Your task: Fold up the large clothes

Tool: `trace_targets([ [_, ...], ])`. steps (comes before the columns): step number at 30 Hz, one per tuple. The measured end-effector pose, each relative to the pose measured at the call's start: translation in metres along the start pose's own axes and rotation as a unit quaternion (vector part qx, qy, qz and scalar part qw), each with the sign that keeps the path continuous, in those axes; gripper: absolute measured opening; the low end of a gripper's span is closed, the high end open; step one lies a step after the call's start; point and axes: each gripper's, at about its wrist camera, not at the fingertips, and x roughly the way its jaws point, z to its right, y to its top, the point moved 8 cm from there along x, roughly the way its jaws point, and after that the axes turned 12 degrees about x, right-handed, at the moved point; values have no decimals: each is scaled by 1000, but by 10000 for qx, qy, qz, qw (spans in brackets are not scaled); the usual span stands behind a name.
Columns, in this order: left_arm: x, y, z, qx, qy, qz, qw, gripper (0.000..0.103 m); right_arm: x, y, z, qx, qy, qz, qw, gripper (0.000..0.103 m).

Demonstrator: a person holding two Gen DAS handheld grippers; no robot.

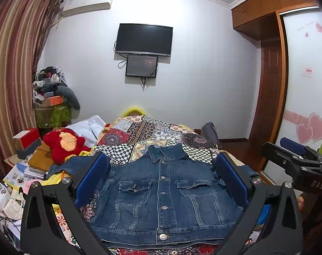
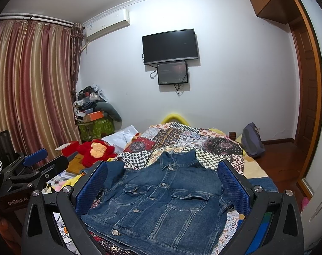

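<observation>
A blue denim jacket (image 1: 161,195) lies flat and buttoned, front up, on the patchwork bedspread (image 1: 152,133), collar pointing to the far wall. One sleeve (image 1: 61,167) spreads out to the left. My left gripper (image 1: 161,178) hovers above the jacket's near half, open wide, nothing between its blue pads. In the right wrist view the same jacket (image 2: 161,201) lies below my right gripper (image 2: 163,182), also open and empty. Each gripper shows in the other's view: the right gripper (image 1: 297,155) at right, the left gripper (image 2: 39,159) at left.
A red plush toy (image 1: 63,144) and piled books and boxes (image 1: 29,163) crowd the bed's left side. A grey backpack (image 2: 252,140) leans by the bed's far right corner. Curtains (image 2: 31,89) hang left; a wardrobe (image 1: 267,63) and wooden floor (image 2: 282,163) lie right.
</observation>
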Motion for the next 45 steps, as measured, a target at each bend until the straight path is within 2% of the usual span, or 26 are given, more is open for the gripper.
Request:
trace_targets([
  [30,2,2,-2,-37,34,-8,10000,103,5,3,2,-14,-4,-41,10000,103],
  [40,19,-4,-12,-127,80,-115,9998,103,27,-2,1,-86,-39,-228,9997,103],
  [45,42,-11,-30,-216,171,-270,9993,103,57,-6,-4,-161,-52,-483,9987,103],
])
